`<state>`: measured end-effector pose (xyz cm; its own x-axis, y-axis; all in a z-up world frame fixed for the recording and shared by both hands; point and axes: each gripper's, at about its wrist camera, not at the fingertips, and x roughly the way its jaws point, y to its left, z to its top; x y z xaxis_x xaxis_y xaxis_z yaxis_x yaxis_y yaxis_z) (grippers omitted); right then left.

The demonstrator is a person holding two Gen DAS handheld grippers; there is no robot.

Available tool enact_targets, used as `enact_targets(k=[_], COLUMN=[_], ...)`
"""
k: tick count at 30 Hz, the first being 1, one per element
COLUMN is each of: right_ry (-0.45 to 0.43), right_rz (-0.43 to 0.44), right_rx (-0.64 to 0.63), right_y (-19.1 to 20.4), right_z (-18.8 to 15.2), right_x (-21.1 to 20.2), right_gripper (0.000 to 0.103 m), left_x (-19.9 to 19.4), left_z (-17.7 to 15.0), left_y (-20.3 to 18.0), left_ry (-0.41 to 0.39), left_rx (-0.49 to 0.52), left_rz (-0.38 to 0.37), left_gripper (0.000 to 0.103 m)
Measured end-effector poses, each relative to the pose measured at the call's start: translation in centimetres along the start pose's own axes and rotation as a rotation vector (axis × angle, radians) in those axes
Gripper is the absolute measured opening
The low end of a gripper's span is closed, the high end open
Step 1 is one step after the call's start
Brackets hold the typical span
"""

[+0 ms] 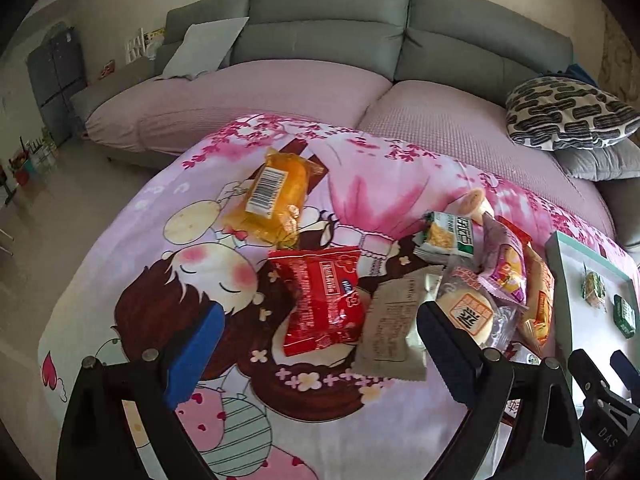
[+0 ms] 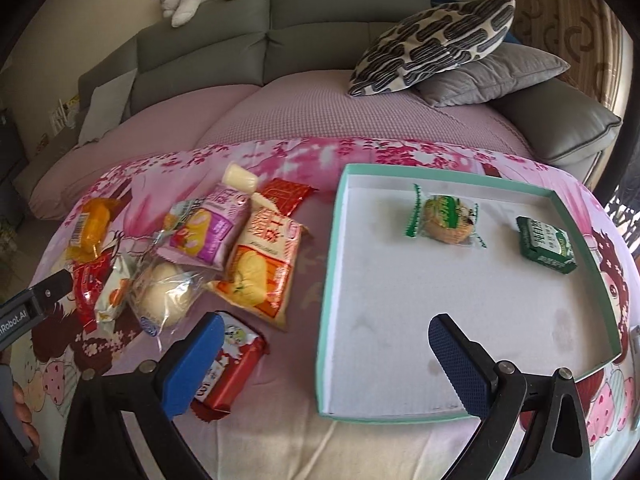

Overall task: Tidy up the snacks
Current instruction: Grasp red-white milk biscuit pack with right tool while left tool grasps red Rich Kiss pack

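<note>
A shallow teal-rimmed box (image 2: 330, 280) with a white floor lies on a pink cartoon-print cloth (image 2: 304, 280). Inside, near its far side, sit a cookie in a green-edged wrapper (image 2: 446, 222) and a dark green packet (image 2: 546, 246), apart from each other. Left of the box, snack packets lie jumbled: a yellow-orange bag (image 2: 262, 272), a purple packet (image 2: 214, 232), a clear-wrapped bun (image 2: 168, 294), a red packet (image 1: 322, 304) and an orange cake (image 1: 272, 196). The right gripper (image 2: 326, 356) hangs with jaws wide apart and empty over the box's near left corner. The left gripper (image 1: 316, 354) hangs likewise, spread and empty, above the red packet.

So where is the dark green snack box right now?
In the right wrist view, the dark green box lies inside the teal tray, near its right wall, right of the green-wrapped cookie.
</note>
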<state>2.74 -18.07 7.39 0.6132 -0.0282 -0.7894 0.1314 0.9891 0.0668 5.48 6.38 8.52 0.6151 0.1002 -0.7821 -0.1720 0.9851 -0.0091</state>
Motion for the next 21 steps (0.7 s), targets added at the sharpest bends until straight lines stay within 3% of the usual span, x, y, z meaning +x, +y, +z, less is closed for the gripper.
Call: enact_targets(k=[16, 21], right_ry=[0.049, 0.051], right_rz=[0.046, 0.051], right_rx=[-0.072, -0.083], right_y=[5.1, 5.8], right_z=[-1.2, -1.4], right_x=[1.2, 1.4], right_gripper=[0.103, 0.096], left_x=[2.8, 4.4], left_z=[0.6, 0.6], left_y=[1.9, 1.7], left_ry=[0.064, 0.086], left_rx=[-0.086, -0.074], left_rz=[-0.012, 0.004], left_gripper=[0.097, 0.097])
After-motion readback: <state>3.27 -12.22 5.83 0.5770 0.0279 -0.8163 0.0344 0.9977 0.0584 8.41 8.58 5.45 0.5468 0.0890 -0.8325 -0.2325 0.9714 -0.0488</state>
